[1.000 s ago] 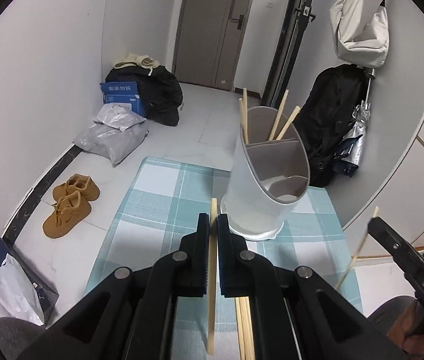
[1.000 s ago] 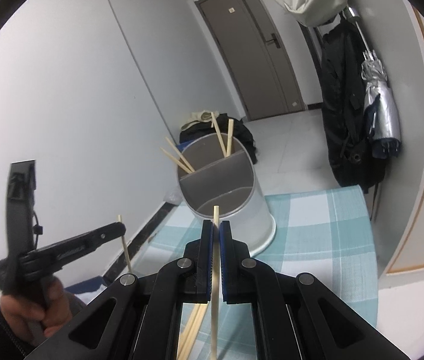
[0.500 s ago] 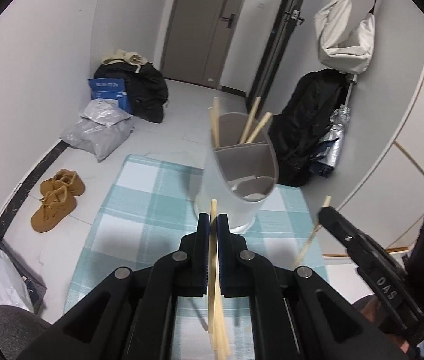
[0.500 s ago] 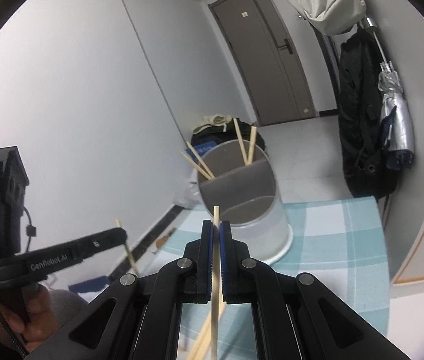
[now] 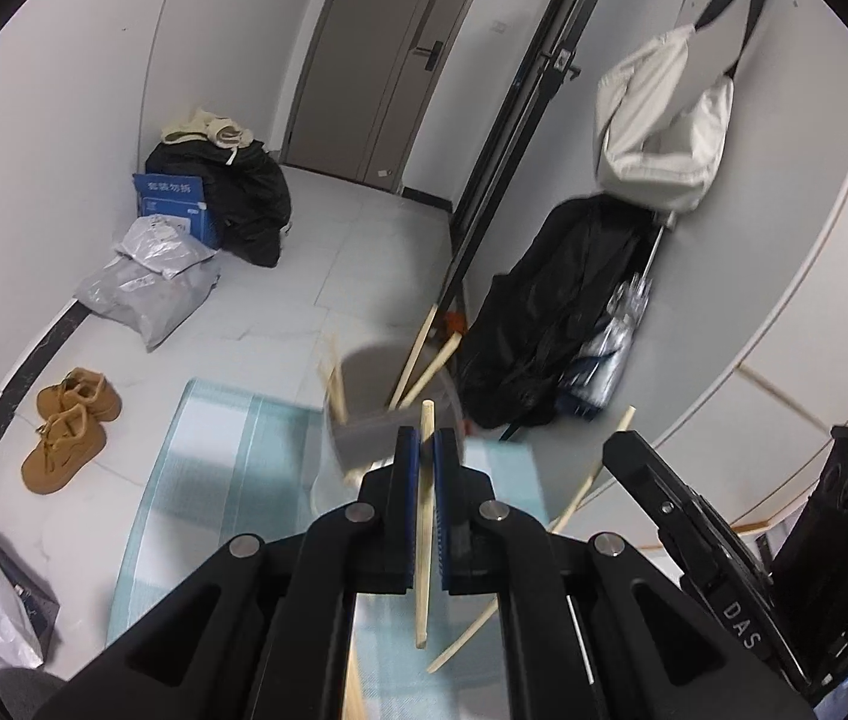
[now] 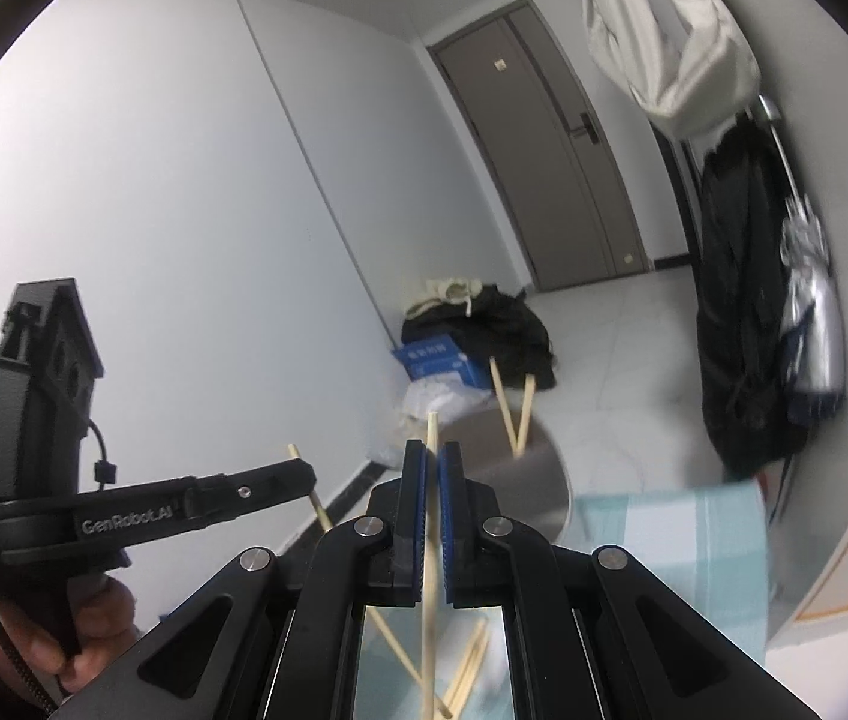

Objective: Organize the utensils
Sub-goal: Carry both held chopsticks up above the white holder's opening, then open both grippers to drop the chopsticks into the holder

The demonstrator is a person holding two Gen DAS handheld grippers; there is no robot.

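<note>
My left gripper is shut on a wooden chopstick, held upright just before the grey divided utensil holder, which is blurred and has several chopsticks standing in its back compartment. My right gripper is shut on another chopstick, above and near the holder. Each gripper shows in the other's view: the right one at right with its chopstick, the left one at left. More loose chopsticks lie on the cloth below.
The holder stands on a table with a teal checked cloth. On the floor beyond are brown shoes, grey parcels, a blue box and black bags. A white bag hangs on the right wall.
Both grippers have risen and moved toward the holder, which now sits lower and closer in both views. Each still holds its chopstick.
</note>
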